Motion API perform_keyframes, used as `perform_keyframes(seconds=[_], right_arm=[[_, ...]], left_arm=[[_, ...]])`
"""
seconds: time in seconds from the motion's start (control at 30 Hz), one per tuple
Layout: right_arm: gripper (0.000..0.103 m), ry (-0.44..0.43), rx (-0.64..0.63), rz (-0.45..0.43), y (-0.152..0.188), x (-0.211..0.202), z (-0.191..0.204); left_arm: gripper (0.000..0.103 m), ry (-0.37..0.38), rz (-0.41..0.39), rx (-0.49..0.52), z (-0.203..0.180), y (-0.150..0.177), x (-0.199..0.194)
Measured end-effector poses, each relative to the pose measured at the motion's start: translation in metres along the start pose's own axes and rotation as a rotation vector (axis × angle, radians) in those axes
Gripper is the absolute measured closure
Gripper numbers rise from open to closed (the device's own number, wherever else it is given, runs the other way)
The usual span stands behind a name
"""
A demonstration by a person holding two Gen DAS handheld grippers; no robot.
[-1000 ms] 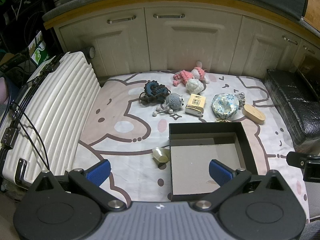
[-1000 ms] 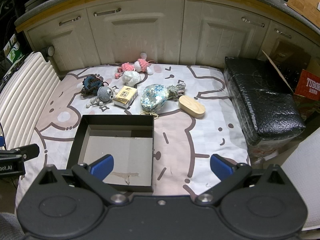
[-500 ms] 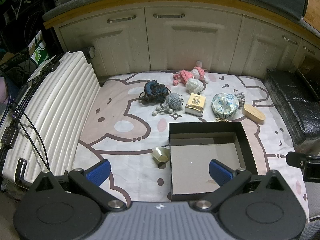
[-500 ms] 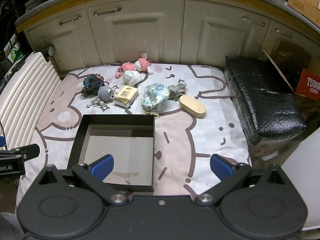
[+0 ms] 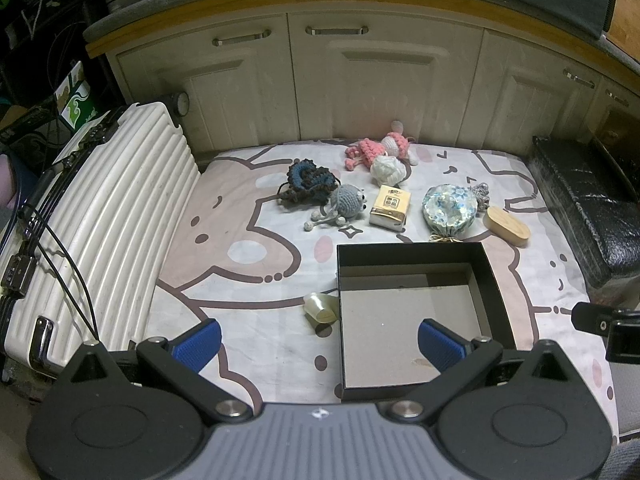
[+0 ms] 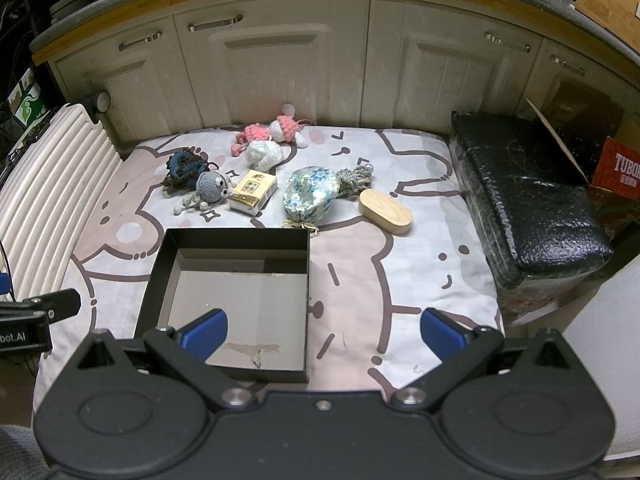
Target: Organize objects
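On a cartoon-print sheet spread before pale cabinets, an open black box sits with nothing inside but its grey cardboard floor. Beyond its far rim lies a loose row of small things: a dark blue crochet piece, a grey crochet toy touching it, a gold carton, a floral pouch and a wooden oval case. Behind them rest a pink crochet doll and a white yarn ball. A cream ribbon roll lies just beside the box's left wall. Both the left gripper and the right gripper hang above the near edge of the sheet with fingers spread wide, grasping nothing. A white ribbed suitcase flanks the sheet's left side; a black wrapped bundle lies along the right.
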State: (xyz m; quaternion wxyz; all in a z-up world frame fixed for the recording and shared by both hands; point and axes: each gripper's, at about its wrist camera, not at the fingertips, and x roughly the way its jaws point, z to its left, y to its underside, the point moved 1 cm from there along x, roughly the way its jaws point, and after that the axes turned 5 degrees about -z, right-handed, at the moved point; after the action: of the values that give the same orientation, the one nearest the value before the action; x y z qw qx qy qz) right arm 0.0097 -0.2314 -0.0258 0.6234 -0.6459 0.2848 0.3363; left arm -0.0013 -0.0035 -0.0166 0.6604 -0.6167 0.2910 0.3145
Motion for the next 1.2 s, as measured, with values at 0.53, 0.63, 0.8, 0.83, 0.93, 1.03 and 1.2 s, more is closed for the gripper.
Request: perform_keyframes(seconds=[0.53, 0.63, 0.8, 0.83, 0.93, 1.03, 1.2], right_arm=[[0.0, -0.001, 0.002, 0.001, -0.001, 0.0, 0.001], [0.0, -0.001, 0.001, 0.001, -0.002, 0.0, 0.0], [0.0, 0.0, 0.002, 0.0, -0.002, -0.001, 0.0], [0.0, 0.001, 0.002, -0.004, -0.002, -0.001, 0.0], [0.0, -0.006, 0.007, -0.022, -0.001, -0.005, 0.002], [0.0, -0.014, 0.022, -0.053, -0.004, -0.012, 0.0], [0.0, -0.004, 0.016, -0.148, -0.017, -0.026, -0.001]], left_arm=[[0.0, 0.001, 0.002, -0.002, -0.001, 0.001, 0.0], [0.0, 0.001, 0.003, -0.003, -0.001, 0.001, 0.0], [0.0, -0.009, -0.015, -0.007, 0.0, 0.001, -0.002], [0.0, -0.011, -0.021, -0.009, 0.001, 0.001, -0.004], [0.0, -0.026, -0.052, -0.014, 0.003, -0.001, -0.008], [0.0, -0.025, -0.098, -0.016, 0.003, -0.007, -0.014], [0.0, -0.018, -0.15, -0.015, 0.0, -0.028, -0.02]])
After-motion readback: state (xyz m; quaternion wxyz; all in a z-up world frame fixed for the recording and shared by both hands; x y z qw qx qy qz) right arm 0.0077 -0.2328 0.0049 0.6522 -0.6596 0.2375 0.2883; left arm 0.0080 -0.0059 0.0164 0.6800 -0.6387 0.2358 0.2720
